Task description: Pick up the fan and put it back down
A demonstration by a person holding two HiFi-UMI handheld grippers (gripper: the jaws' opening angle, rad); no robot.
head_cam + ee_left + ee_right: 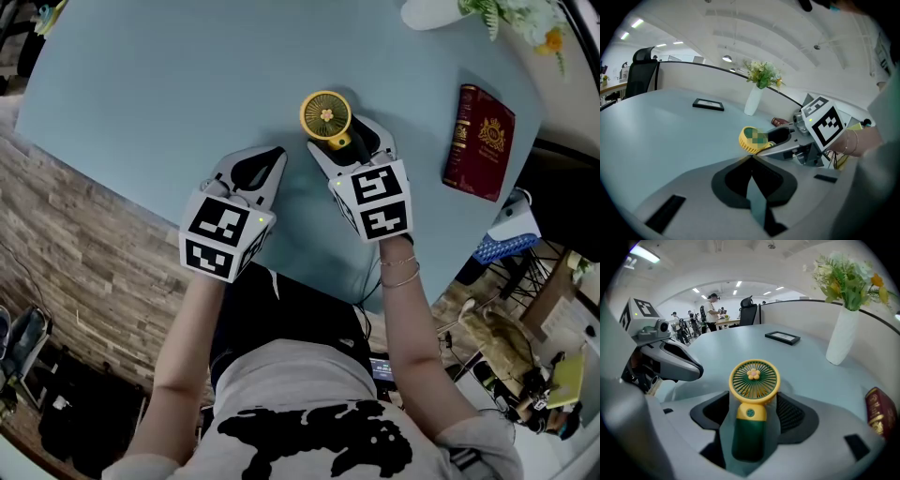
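The person is leaning over the pale blue tabletop (141,84) with both forearms reaching forward and a gripper in each hand, both angled down toward the surface. The right gripper (345,139) is sitting at the near middle of the tabletop. Its marker cube is facing up toward the head camera, and two thin bracelets (401,272) are circling the wrist behind it. Its fingers are standing fairly wide with the fan (753,380) between them. In the right gripper view a strip of tabletop is showing on either side of the handle, so the pads are not pressing on it. The left gripper (274,155) is being held just left of the right one, near it but apart. Its fingers are narrowed until the tips are meeting, with nothing between them.

The only markings on the grippers are the black-and-white square patterns on the cubes. A dark red book (479,142) is lying on the tabletop to the right of the fan. It is carrying a gold crest and gold lettering, too small to read.

The fan is a small hand fan, standing on its base on the tabletop. It has a round yellow head with a dark green grille and a small yellow flower at the centre. Below the head are a yellow collar with a round green button and a dark green handle. Its face is turning back toward the person. Farther off on the right, a white vase (842,336) is holding flowers (846,277).
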